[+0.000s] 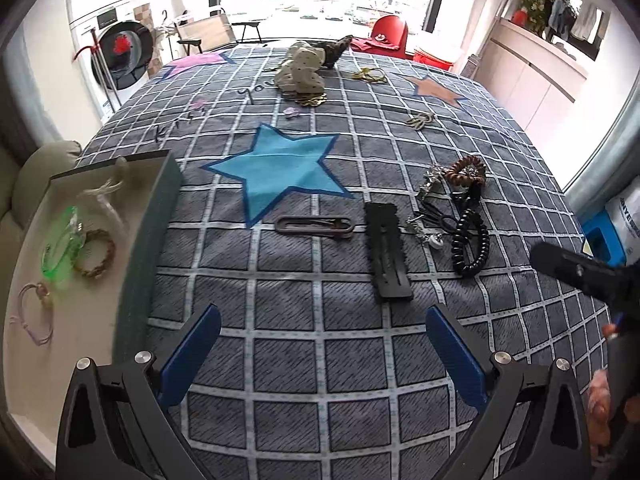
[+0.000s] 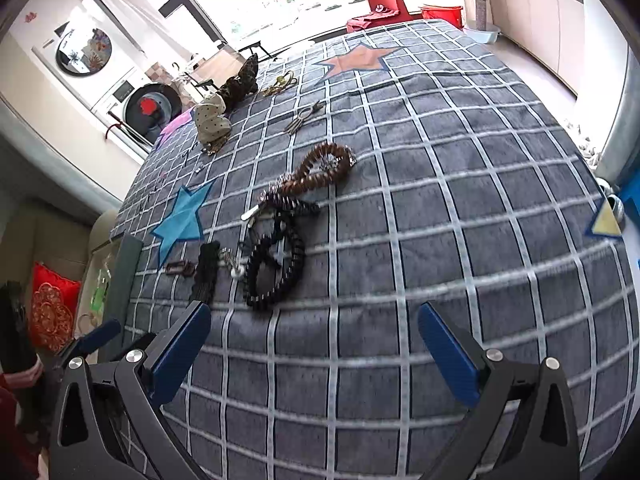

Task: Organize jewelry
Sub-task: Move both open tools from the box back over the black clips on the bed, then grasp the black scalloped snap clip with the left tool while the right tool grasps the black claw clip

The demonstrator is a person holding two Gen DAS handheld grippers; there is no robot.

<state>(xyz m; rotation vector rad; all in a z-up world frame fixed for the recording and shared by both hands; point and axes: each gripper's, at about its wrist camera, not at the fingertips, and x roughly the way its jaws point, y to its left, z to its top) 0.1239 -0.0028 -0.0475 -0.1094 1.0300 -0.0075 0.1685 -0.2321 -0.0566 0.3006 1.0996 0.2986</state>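
Holding both claws wide apart with nothing in them, the left claw (image 1: 323, 354) and right claw (image 2: 314, 350) hang over the checked table (image 1: 320, 360). We should go slow to the flat black clip (image 1: 388, 254) just ahead and pinch its long sides. Then the tray (image 1: 132, 240) on the left, already holding rings, is where it should go; farther off wait the black coil band (image 1: 472, 246) and brown beads (image 1: 466, 172).

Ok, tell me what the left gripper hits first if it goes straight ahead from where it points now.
Probably the flat black hair clip, the nearest item between the open left gripper's fingers; the brown clip lies just beyond, leftward. Depth is uncertain: it could simply meet the checked blanket first.
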